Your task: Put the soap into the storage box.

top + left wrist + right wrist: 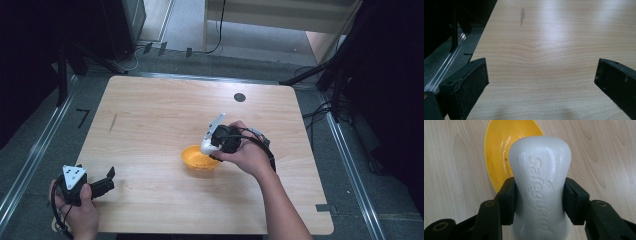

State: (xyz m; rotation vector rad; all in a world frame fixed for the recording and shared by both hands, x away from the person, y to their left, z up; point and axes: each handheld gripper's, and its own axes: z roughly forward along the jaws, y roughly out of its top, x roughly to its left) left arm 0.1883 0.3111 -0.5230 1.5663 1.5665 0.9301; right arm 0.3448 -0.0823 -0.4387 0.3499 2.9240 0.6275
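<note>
My right gripper [539,200] is shut on a white bar of soap [540,180] stamped "Safeguard", pinched at its narrow waist. The soap [207,145] hangs just over the right side of a small yellow dish [198,159] near the middle of the wooden table [150,115]. From the right gripper view the dish [501,147] lies beyond and below the soap, with small drain holes in its floor. My left gripper [107,180] rests open near the table's front left corner, its jaws wide apart over bare wood [541,75].
A dark round hole cover [240,97] sits near the table's far edge. A notch [324,207] cuts the front right corner. Black stands and cables [320,75] ring the table on the floor. A dark smudge [522,16] marks the wood at left.
</note>
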